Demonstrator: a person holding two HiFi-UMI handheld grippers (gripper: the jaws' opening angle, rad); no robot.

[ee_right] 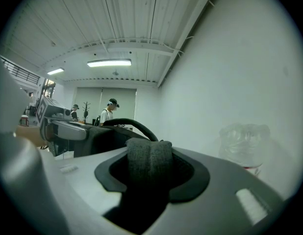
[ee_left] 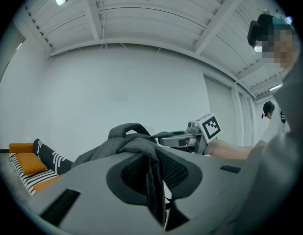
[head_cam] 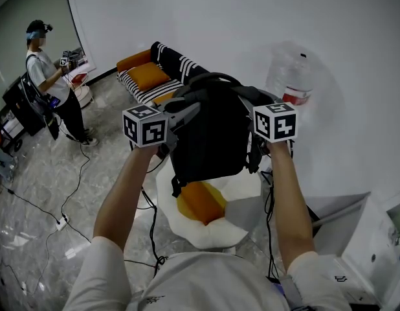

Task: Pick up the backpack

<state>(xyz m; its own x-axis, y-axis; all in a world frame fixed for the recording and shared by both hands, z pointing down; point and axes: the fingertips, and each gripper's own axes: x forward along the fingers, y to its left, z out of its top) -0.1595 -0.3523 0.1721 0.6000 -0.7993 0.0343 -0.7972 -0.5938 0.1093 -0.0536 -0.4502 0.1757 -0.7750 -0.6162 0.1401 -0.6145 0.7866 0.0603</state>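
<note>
Head view: left claw (head_cam: 192, 110) and right claw (head_cam: 252, 105) both grip the backpack (head_cam: 210, 138) hanging below; I fear the thin left strap (ee_left: 154, 185) slipping out.

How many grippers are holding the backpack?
2. The left gripper is shut on a strap at the backpack's left side. The right gripper is shut on a padded strap at its right. No others show.

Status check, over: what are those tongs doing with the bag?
Left tongs and right tongs each shut on a strap of the backpack. Backpack held up over white seat. Water bottle at right, not touching.
</note>
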